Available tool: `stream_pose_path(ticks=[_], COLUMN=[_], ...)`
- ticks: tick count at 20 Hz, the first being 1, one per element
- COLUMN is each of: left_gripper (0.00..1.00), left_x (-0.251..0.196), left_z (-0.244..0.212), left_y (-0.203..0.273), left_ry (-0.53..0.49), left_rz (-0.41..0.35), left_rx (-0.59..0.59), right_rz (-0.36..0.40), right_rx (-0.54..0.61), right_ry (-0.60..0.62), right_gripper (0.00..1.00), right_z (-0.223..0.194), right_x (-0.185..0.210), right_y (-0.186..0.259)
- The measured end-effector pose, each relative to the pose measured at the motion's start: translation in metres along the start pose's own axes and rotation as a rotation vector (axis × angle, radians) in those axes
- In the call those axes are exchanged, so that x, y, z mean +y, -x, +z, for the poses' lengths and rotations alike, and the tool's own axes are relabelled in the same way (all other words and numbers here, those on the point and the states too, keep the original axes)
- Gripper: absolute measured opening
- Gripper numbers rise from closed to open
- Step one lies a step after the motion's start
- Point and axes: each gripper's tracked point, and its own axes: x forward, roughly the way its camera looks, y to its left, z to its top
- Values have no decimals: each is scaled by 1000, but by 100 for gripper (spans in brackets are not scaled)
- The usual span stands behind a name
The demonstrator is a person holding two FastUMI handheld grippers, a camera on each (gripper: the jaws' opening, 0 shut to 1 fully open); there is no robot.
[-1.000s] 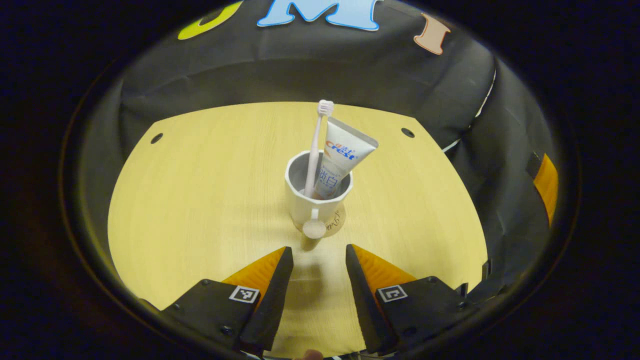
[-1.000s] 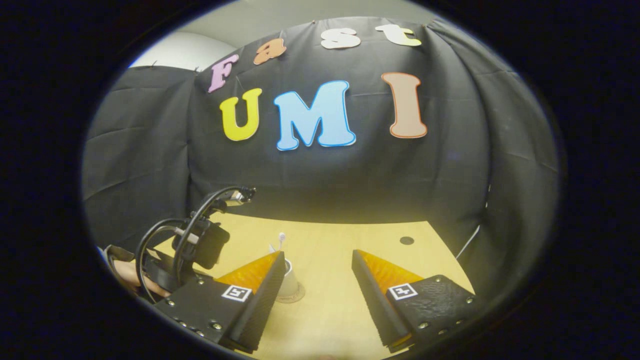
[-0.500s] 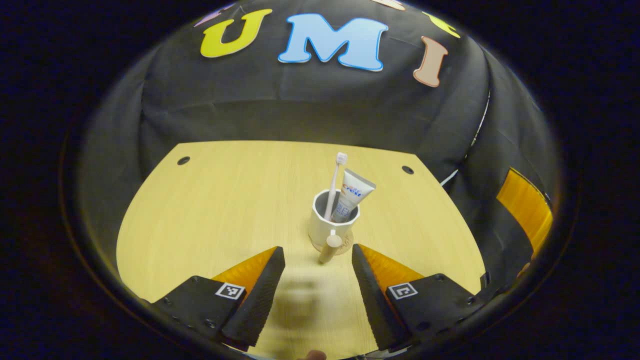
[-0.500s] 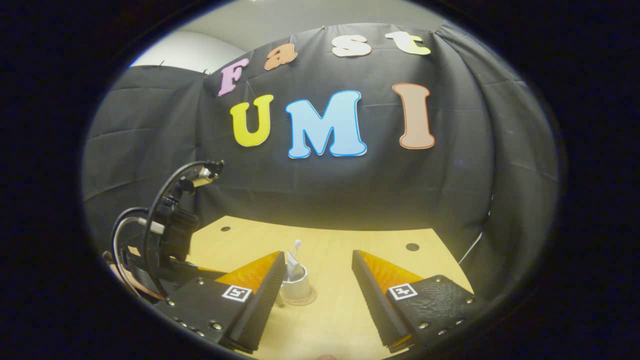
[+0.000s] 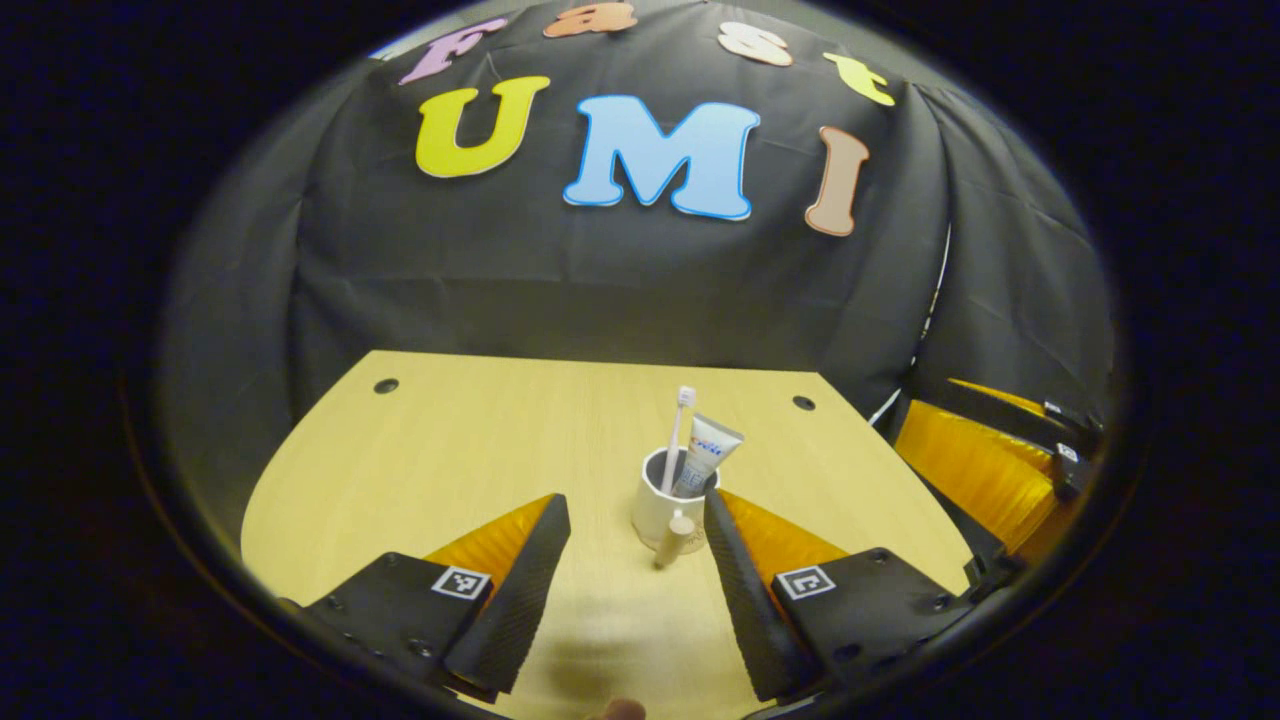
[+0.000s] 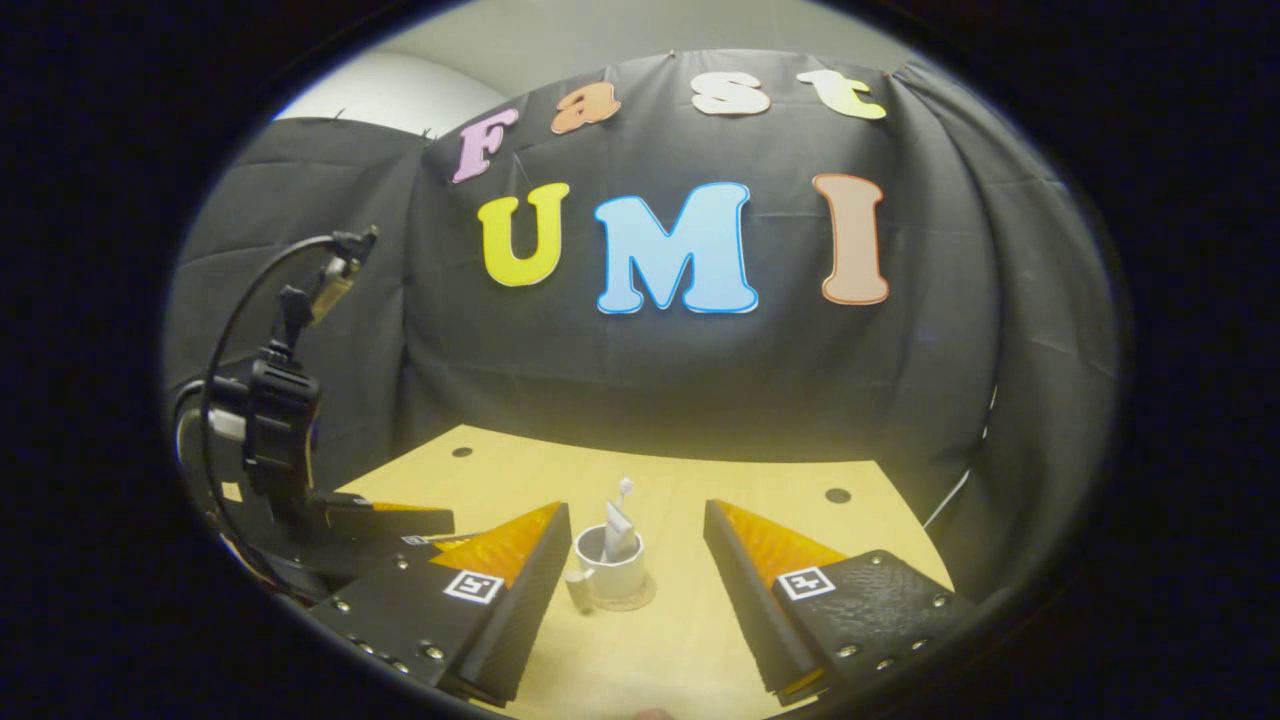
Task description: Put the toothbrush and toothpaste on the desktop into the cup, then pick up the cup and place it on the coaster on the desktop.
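Both grippers have backed away from the cup (image 5: 663, 505), which looks smaller now. Left gripper (image 5: 634, 560) jaws released, right gripper (image 6: 634, 570) jaws released. Cup on coaster (image 6: 630, 601), mid-worktop (image 5: 470, 440) toward the right edge, holding toothbrush (image 5: 679, 430) and toothpaste (image 5: 707, 455) upright.

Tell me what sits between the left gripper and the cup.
Nothing: in the left gripper view, bare pale wooden desktop separates the left gripper from the white handled cup.
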Motion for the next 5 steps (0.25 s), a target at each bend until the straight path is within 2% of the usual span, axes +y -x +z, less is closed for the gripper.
stream_pose_path(ticks=[5], left_gripper=[88], left_x=[13], left_z=[33], left_y=[14], left_ry=[-22], left_rz=[-18], left_rx=[-126], right_rz=[-27], right_rx=[6], right_ry=[9], right_gripper=[84], right_z=[1], right_x=[10], right_y=[1])
